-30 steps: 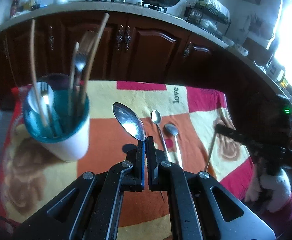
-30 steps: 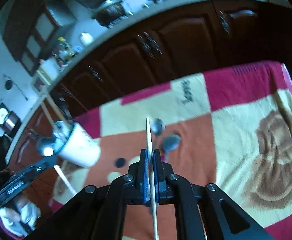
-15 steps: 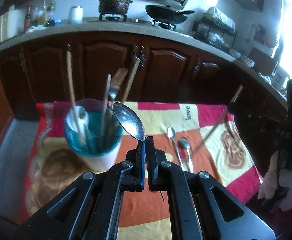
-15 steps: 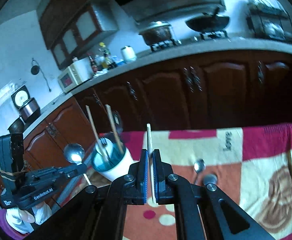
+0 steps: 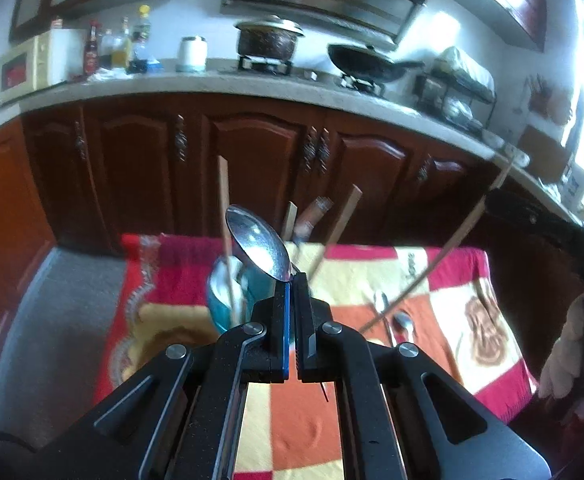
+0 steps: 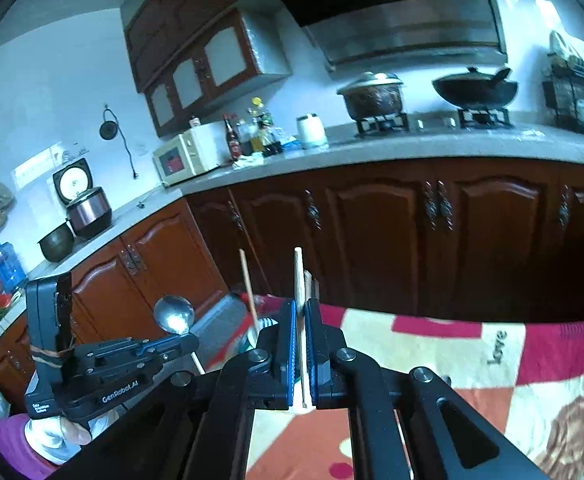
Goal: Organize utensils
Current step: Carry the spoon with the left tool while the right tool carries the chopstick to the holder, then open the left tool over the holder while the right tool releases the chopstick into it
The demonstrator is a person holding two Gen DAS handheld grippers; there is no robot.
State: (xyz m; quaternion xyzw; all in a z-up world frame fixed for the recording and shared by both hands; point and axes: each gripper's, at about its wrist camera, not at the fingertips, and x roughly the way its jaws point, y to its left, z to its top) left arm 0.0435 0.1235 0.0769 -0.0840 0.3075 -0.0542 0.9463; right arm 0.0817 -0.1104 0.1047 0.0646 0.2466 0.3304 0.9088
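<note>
The left gripper (image 5: 291,280) is closed tight on a big metal spoon (image 5: 258,249). The round bowl of the spoon sticks up past the tips, in the air above the table. Just behind the spoon stands a cup (image 5: 228,300) that is blue inside. The cup sits on the blanket (image 5: 444,280) near the back left corner of the table. Some wooden sticks and a fork stand up in the cup, and one tall stick (image 5: 225,216) leans at its left side. More to the right, two small spoons (image 5: 392,316) lie flat on the blanket, side by side, near the middle of the table and well apart from the cup. The right gripper (image 6: 301,320) is closed on a thin wooden chopstick (image 6: 299,280). From the right wrist, the chopstick goes straight up between the two blue pads and pokes out above them. From the left wrist, the same chopstick (image 5: 452,248) slants across the air over the right part of the table. A hand in a pale glove (image 5: 564,344) holds that gripper at the right edge. The blanket has red, orange and cream squares and covers the whole table top. Behind the table are dark brown cupboard doors (image 5: 252,160).
</note>
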